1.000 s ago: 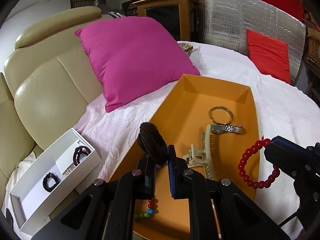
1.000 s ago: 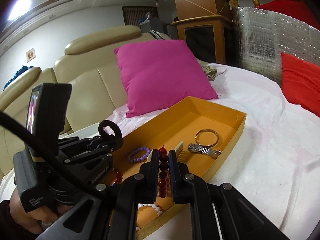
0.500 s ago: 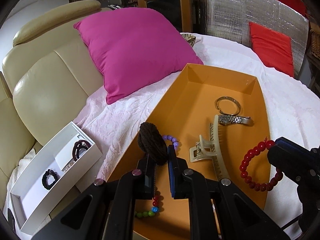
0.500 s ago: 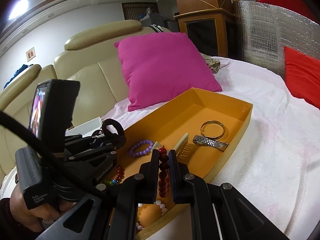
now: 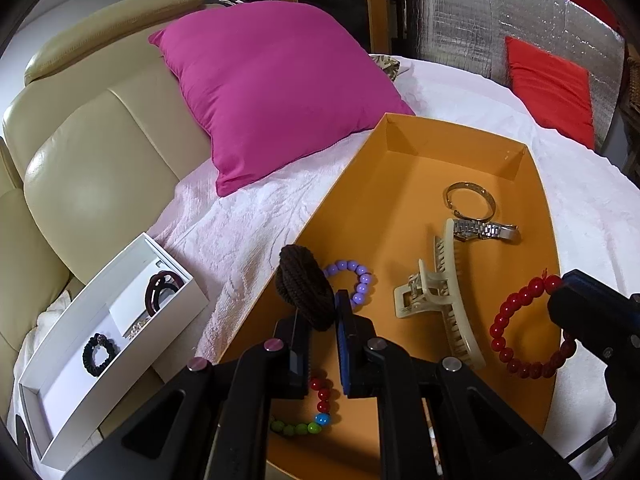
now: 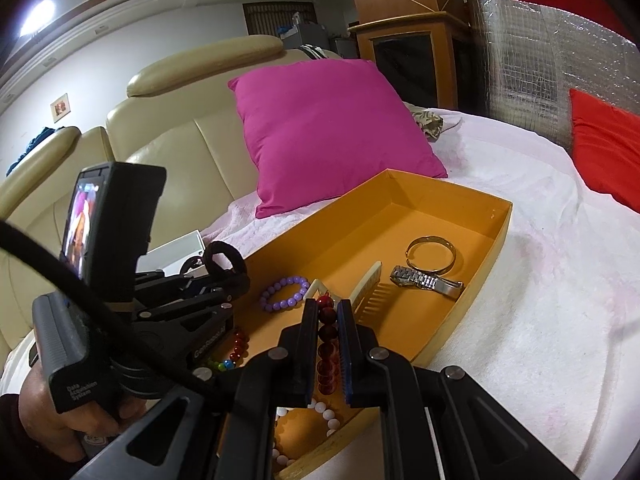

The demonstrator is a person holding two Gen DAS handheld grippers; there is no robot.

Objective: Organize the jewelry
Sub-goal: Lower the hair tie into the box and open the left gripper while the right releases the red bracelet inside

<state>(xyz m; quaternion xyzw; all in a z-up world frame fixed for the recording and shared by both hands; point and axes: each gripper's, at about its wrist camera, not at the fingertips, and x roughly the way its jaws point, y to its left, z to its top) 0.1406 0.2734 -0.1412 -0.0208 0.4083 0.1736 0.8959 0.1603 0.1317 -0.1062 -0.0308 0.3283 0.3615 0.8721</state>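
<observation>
Two grippers, both loaded: left gripper (image 5: 322,330) pinches a brown scrunchie (image 5: 306,286), right gripper (image 6: 325,330) clamps a red bracelet (image 6: 326,330). Only the right view shows white beads (image 6: 326,414) under its jaws.

Right wrist view: left gripper (image 6: 224,258) housing carries white print "Data Acquisition System" on its grey handle block (image 6: 76,376), plus a partly legible "GenRobot.AI"-like mark on the black arm body. Nothing readable in left wrist view.
</observation>
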